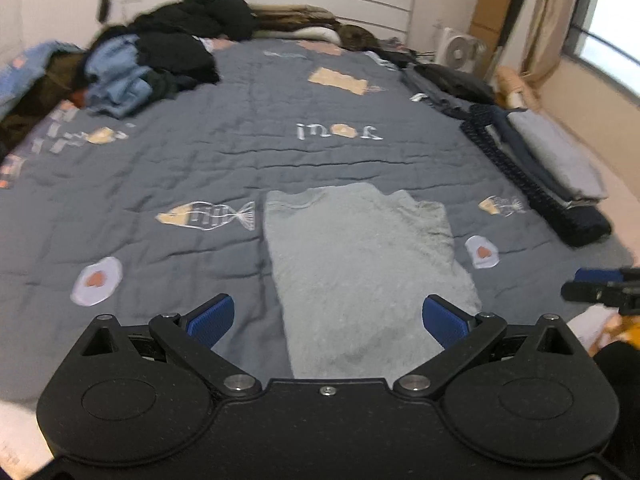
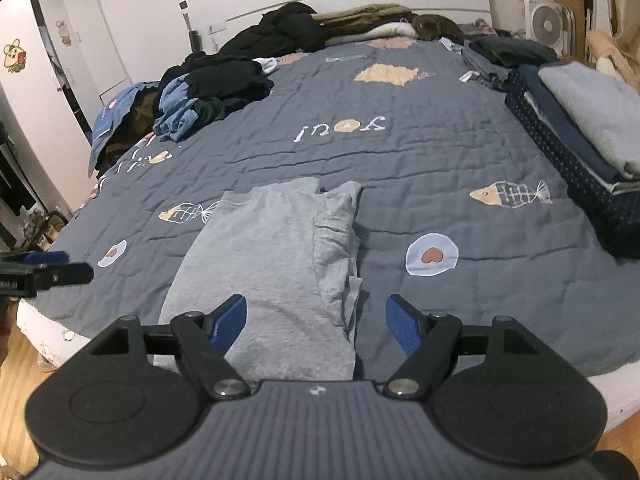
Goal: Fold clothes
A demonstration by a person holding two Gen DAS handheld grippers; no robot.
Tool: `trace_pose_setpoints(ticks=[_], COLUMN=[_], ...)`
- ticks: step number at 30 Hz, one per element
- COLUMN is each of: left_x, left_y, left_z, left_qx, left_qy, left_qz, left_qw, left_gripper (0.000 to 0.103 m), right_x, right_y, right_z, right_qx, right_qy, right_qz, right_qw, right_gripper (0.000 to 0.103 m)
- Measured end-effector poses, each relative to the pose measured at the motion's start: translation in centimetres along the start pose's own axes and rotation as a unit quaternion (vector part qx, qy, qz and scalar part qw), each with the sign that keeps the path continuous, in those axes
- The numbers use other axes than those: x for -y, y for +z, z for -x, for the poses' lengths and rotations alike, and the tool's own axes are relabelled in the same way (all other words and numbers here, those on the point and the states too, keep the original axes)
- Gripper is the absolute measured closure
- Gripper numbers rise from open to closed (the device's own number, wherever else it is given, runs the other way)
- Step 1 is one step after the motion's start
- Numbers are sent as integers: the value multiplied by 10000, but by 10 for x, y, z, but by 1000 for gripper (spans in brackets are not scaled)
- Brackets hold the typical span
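Observation:
A light grey garment [image 1: 360, 264] lies flat on the bed, folded lengthwise into a long strip, its sleeve side doubled over along the right edge [image 2: 336, 236]. My left gripper [image 1: 328, 320] hovers open above the strip's near end, blue pads spread wide with nothing between them. My right gripper [image 2: 316, 326] also stands open over the near right edge of the same grey garment [image 2: 264, 272], gripping nothing. Each gripper shows at the side of the other's view: the right gripper [image 1: 600, 286] at the far right, the left gripper [image 2: 44, 270] at the far left.
A grey quilt [image 2: 440, 168] with fish and egg prints covers the bed. A stack of folded clothes [image 2: 580, 128] sits along the right edge. A heap of unfolded dark and blue clothes [image 2: 212, 92] lies at the back left. A fan [image 2: 546, 24] stands beyond the bed.

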State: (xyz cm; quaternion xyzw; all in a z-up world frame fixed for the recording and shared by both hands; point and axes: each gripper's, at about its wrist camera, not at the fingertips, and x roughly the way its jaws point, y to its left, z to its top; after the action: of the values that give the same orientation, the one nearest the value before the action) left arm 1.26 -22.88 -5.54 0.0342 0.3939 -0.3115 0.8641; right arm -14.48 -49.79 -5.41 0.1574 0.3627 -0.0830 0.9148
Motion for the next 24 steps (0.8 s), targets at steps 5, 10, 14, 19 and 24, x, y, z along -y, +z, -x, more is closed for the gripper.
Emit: trace_pose_setpoints(ticks=[5,10,14,19,24], left_x=[-46,-80,-98,-111,-118], left_y=[21,33,37,44,46], left_z=[-39,-86,-125,-166,-197], left_qx=[-220,-382,-590,-774,-976], left_qy=[-790,-1363,-1596,-1780,-1811], left_qz=[286,723,989,1121,1128], left_qw=[9962,9873,9804,9746,9721], left_gripper=[2,2,2,2,2], right_x=[11,20,27,30,32], right_y=[2,0,-2,-2,2], right_z=[-12,-16,-21,-30,-44], right_qx=[9,84,101,28,-20], right_qy=[43,111,264,206,284], right_qz=[-118,-333,-433,-487,-463], right_qw=[9999,9993,9987,9986,9985], right_gripper=[27,27,27,27,27])
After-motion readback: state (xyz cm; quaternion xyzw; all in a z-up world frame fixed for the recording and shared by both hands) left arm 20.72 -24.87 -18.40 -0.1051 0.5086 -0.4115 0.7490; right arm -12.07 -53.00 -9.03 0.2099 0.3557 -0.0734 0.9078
